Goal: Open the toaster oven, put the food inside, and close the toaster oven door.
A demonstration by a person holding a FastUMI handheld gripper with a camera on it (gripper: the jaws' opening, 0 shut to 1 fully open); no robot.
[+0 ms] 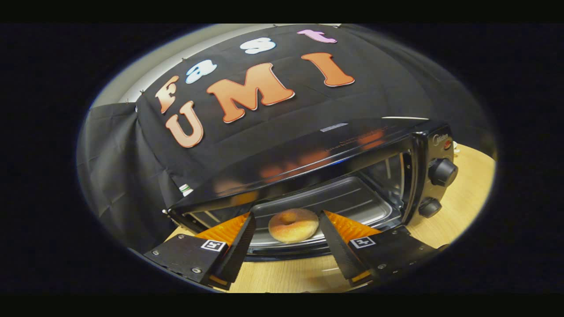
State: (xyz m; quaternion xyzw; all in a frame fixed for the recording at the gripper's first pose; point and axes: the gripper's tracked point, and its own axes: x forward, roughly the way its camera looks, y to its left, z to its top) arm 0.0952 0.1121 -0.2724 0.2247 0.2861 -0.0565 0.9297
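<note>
The black toaster oven (pixel 308 154) stands on a wooden table with its door (pixel 286 254) folded down toward me, the chamber open. A metal tray (pixel 352 200) lies inside. A round sugared donut (pixel 293 225) rests at the front of the opening, at the tray's near edge; whether it lies on the tray or on the door I cannot tell. My gripper (pixel 287 215) is open, one finger on each side of the donut. A small gap shows on both sides, so neither finger presses on it. The fingertips (pixel 246 229) reach into the oven's mouth.
Two black knobs (pixel 443 171) sit on the oven's right panel. Light wooden tabletop (pixel 467 193) shows to the right of the oven and below the door. Black cloth wall hangs close behind the oven.
</note>
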